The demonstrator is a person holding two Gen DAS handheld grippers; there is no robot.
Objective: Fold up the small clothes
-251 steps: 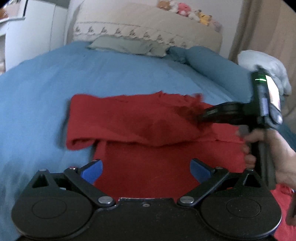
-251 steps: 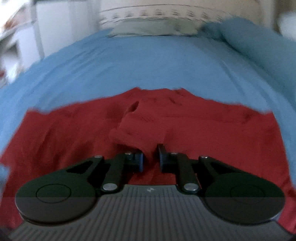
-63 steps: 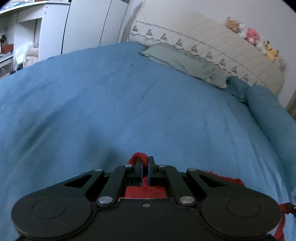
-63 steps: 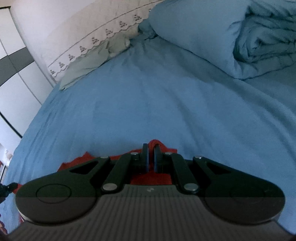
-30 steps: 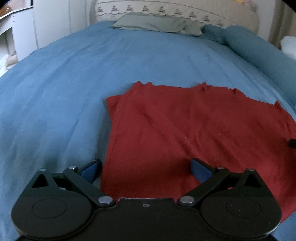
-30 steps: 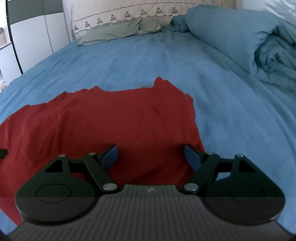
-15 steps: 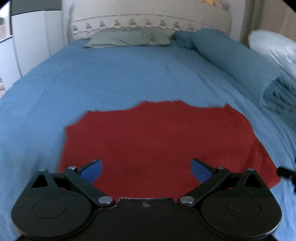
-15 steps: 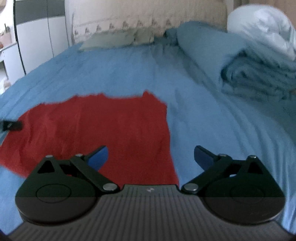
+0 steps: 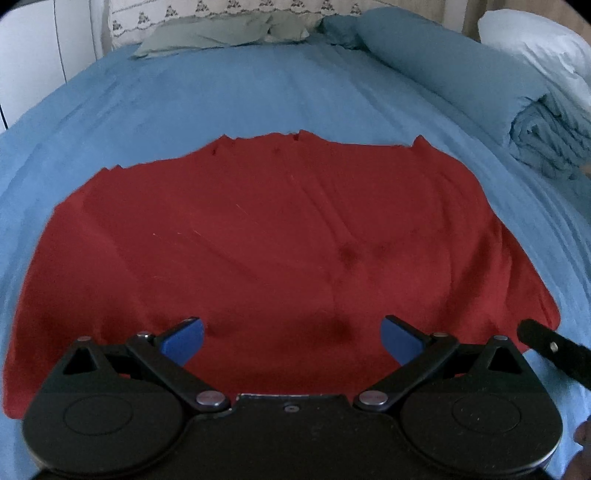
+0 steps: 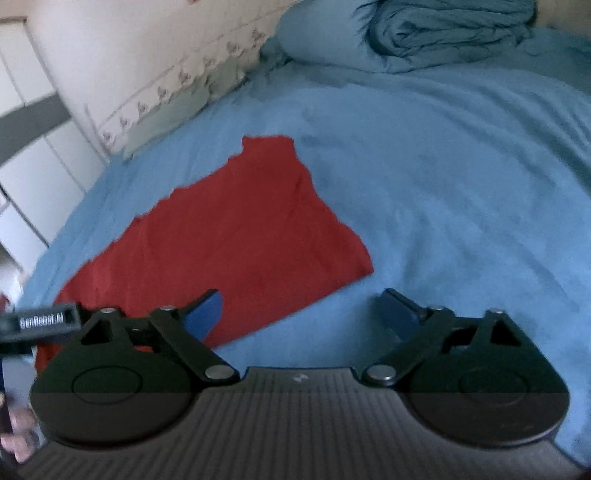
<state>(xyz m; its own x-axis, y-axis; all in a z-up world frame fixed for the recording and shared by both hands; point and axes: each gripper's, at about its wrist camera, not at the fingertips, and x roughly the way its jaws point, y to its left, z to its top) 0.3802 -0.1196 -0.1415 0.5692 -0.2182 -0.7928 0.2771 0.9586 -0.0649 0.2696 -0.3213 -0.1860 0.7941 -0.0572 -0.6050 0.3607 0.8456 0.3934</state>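
A red garment [image 9: 280,240] lies folded flat on the blue bedsheet [image 9: 229,96]. My left gripper [image 9: 291,341] is open and empty, held over the garment's near edge. The garment also shows in the right wrist view [image 10: 229,236], to the left. My right gripper [image 10: 303,312] is open and empty, over the sheet beside the garment's near right corner. Part of the right gripper shows in the left wrist view [image 9: 550,349], at the right edge. Part of the left gripper shows in the right wrist view [image 10: 40,321], at the left edge.
A folded blue duvet [image 9: 480,74] and a white pillow [image 9: 535,40] lie along the bed's right side. A grey-green pillow [image 9: 221,33] lies at the headboard. White cupboards [image 10: 33,155] stand to the left of the bed.
Both grippers let go of the garment after laying it flat, and now stand open. The right gripper has swung to the right, off the garment's right edge.
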